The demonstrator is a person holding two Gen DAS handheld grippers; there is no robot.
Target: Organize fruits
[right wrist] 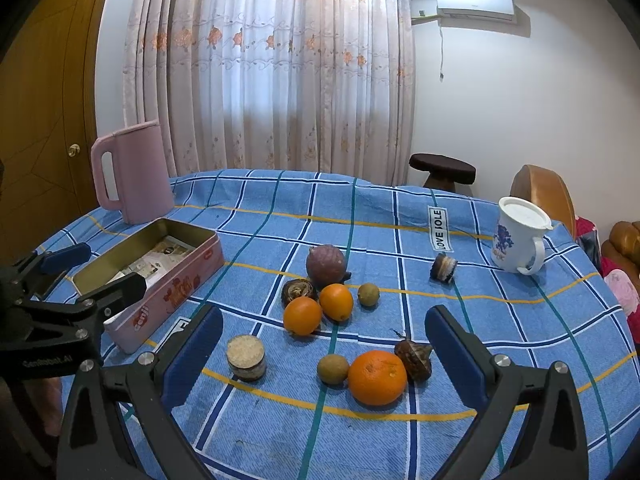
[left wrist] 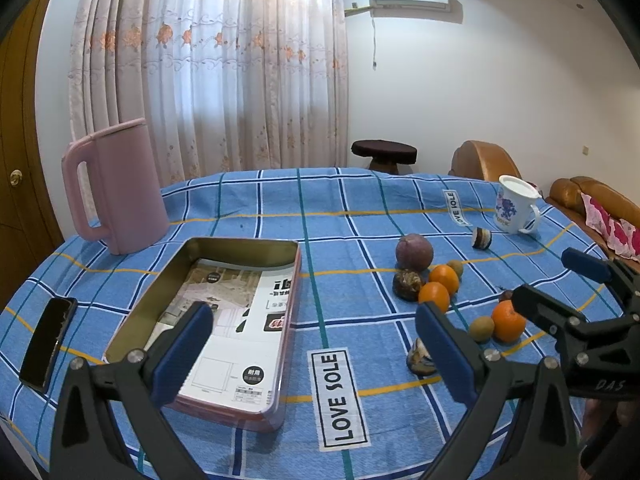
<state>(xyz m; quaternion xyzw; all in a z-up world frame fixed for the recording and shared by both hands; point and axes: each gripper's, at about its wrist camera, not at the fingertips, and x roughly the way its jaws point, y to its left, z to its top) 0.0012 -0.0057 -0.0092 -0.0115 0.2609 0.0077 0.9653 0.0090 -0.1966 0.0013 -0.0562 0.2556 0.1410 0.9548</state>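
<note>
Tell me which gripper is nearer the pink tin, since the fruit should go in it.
Left. The left gripper hovers open right at the pink tin, one of its fingers over the tin's near end. The right gripper sits open over the fruit, beside the tin.

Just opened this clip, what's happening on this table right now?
A person holds two grippers above a blue checked tablecloth. Both the left gripper and right gripper are open and hold nothing. The oranges and other fruits lie loose on the cloth, and the pink tin holds only printed paper.
</note>
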